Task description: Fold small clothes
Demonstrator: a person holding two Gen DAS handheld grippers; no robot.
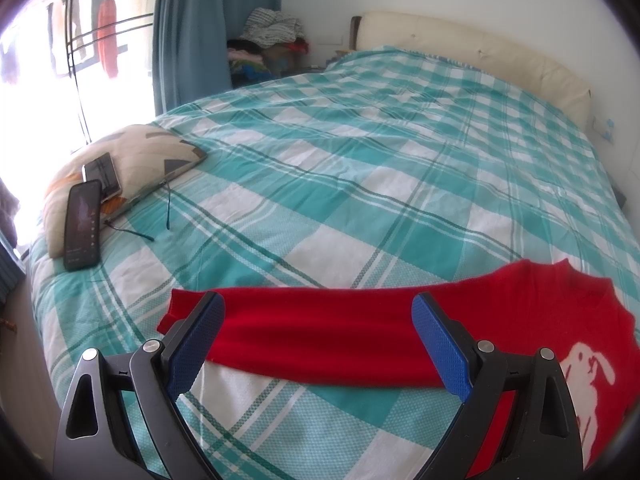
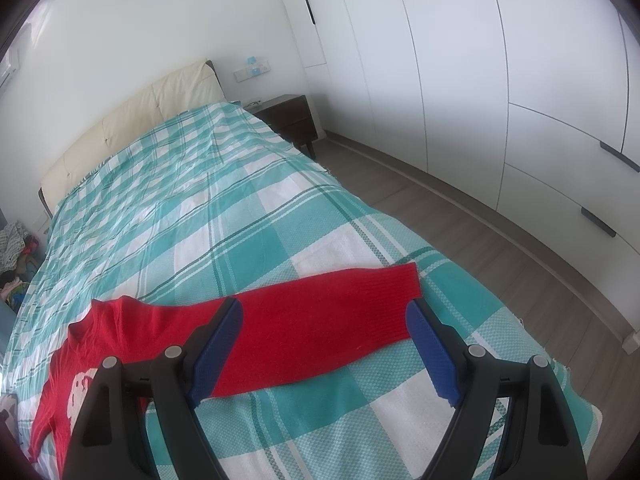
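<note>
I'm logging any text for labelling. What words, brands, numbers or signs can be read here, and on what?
None can be read.
Phone screen: lit marks, too small and blurred.
Red sweater: a white rabbit picture, no letters.
Blue stickers by the wall switch: too small to read.

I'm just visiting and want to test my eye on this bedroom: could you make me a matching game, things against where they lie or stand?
Things:
1. red sweater
2. two phones
3. dark nightstand
4. heap of clothes

Places:
A. corner beside the blue curtain
B. on the patterned pillow
C. by the headboard, near the white wardrobes
D. spread flat on the checked bedspread, sleeves out

Pairs: 1-D, 2-B, 3-C, 4-A
</note>
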